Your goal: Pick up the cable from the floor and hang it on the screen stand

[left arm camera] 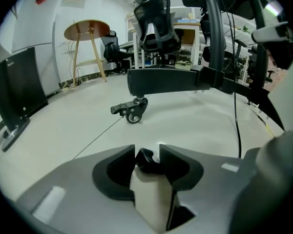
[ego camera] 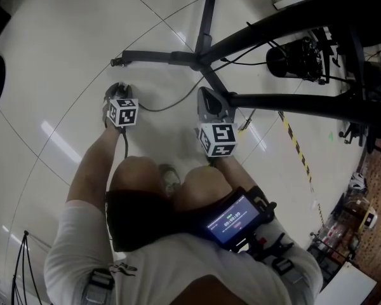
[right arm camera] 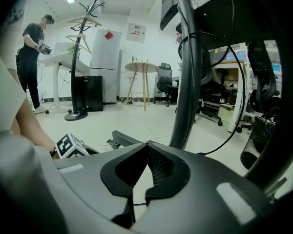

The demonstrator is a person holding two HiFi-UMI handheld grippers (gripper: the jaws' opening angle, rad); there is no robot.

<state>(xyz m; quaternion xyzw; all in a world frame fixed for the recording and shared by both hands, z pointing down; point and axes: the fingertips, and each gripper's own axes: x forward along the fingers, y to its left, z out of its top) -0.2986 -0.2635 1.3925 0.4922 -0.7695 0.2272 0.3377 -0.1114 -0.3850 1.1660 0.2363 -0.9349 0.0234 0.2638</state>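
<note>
The black cable [ego camera: 168, 104] lies on the pale floor and runs from my left gripper [ego camera: 119, 94] toward the screen stand [ego camera: 202, 54]. In the left gripper view the cable's thick black end [left arm camera: 147, 161] sits between the jaws, touching both, low over the floor. The left gripper [left arm camera: 147, 152] is closed on it. My right gripper [ego camera: 211, 104] is held beside the stand's centre, shut with nothing between its jaws [right arm camera: 147, 156]. The stand's pole [right arm camera: 185, 67] rises just ahead of it.
The stand's leg ends in a caster [left arm camera: 132, 112] straight ahead of the left gripper. An office chair [left arm camera: 156, 23], a round table [left arm camera: 87, 30] and a black bin [ego camera: 291, 59] stand around. A person [right arm camera: 31, 48] stands far left by a coat rack [right arm camera: 78, 57]. Yellow-black tape [ego camera: 297, 148] marks the floor.
</note>
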